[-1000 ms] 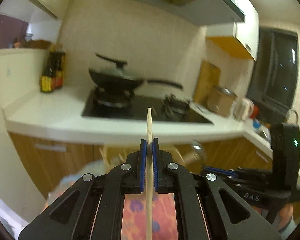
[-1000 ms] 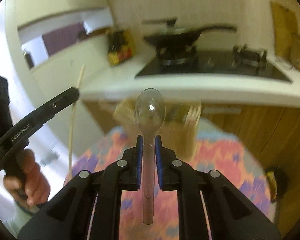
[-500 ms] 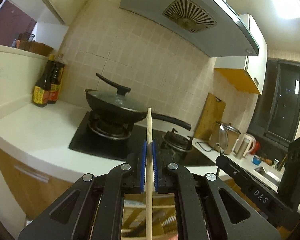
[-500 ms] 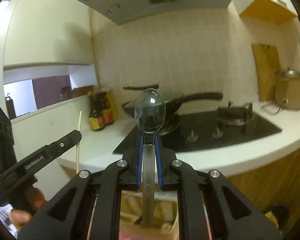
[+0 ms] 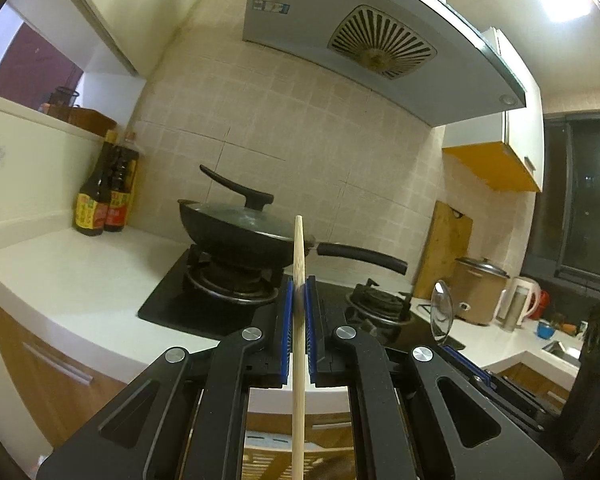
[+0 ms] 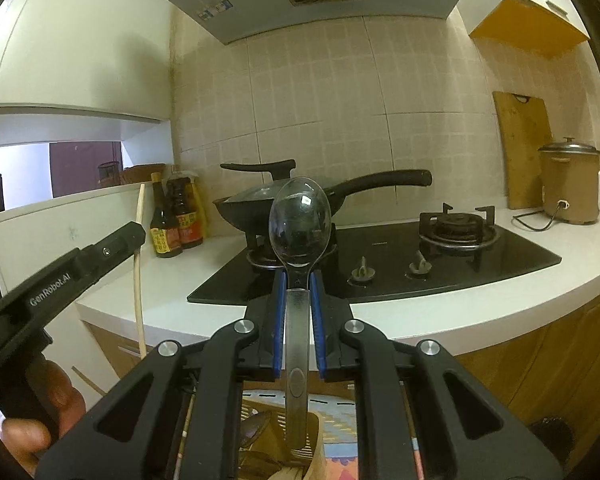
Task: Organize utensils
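My left gripper (image 5: 299, 284) is shut on a wooden chopstick (image 5: 299, 264) that stands upright between its blue pads. My right gripper (image 6: 298, 280) is shut on a metal spoon (image 6: 300, 220), bowl up. Both are raised and face the kitchen counter. The spoon (image 5: 441, 314) and right gripper show at the right of the left wrist view. The left gripper (image 6: 130, 236) with its chopstick (image 6: 139, 272) shows at the left of the right wrist view. A wooden utensil holder (image 6: 276, 440) with other utensils sits low between the right gripper's arms.
A white counter (image 5: 80, 280) carries a black gas hob (image 6: 440, 264) with a lidded wok (image 5: 240, 228). Sauce bottles (image 5: 104, 200) stand at the left. A cutting board (image 6: 524, 152) and rice cooker (image 6: 568, 184) stand at the right. A range hood (image 5: 360, 40) hangs above.
Both grippers have tilted and risen from looking down at the patterned cloth and holder to facing the counter and hob. Each keeps its hold on its utensil.
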Demonstrator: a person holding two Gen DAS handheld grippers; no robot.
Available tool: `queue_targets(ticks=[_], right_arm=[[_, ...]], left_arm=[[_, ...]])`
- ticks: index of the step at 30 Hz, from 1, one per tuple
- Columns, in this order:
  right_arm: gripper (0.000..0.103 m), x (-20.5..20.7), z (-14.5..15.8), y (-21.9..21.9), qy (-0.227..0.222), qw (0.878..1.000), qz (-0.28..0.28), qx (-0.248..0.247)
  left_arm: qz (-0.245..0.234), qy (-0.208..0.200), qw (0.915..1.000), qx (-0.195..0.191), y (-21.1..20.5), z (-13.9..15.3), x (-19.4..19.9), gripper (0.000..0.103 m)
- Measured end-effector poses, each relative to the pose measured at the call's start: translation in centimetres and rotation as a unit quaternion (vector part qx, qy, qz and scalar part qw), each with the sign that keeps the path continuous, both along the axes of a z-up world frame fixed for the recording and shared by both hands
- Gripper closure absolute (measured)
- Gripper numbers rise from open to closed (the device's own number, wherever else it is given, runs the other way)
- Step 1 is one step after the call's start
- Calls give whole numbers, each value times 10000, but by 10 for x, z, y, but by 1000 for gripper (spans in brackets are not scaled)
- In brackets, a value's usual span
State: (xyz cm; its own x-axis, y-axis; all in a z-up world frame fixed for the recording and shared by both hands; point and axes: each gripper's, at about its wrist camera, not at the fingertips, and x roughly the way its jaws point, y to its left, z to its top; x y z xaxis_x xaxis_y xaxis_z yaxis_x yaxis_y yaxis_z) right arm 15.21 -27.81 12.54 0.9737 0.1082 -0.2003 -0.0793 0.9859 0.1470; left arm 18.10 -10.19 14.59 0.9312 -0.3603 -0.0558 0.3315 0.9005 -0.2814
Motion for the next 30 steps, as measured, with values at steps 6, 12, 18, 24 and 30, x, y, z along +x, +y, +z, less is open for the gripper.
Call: queue_targets(ticks=[6,12,18,24,30], right_arm=[[93,2,-8,-2,59,9999,88,102],[44,-15,-11,-3,165,9997,178,88],[44,-57,-8,-5,259,9987,349,277],[38,-116,-32,10,590,9962,626,125],[24,-170,-77,31,766,9955,494,-253]], left_arm=[[79,-34,9999,121,-1,-14,6,99],[-243,293,9992,138,10,-24,6,98],[-447,498,9977,45,33,-28,-16,59],[-592,583,9962,245,54,-38,-71,19],[-374,851,9939,602,68,-78,-132,14]])
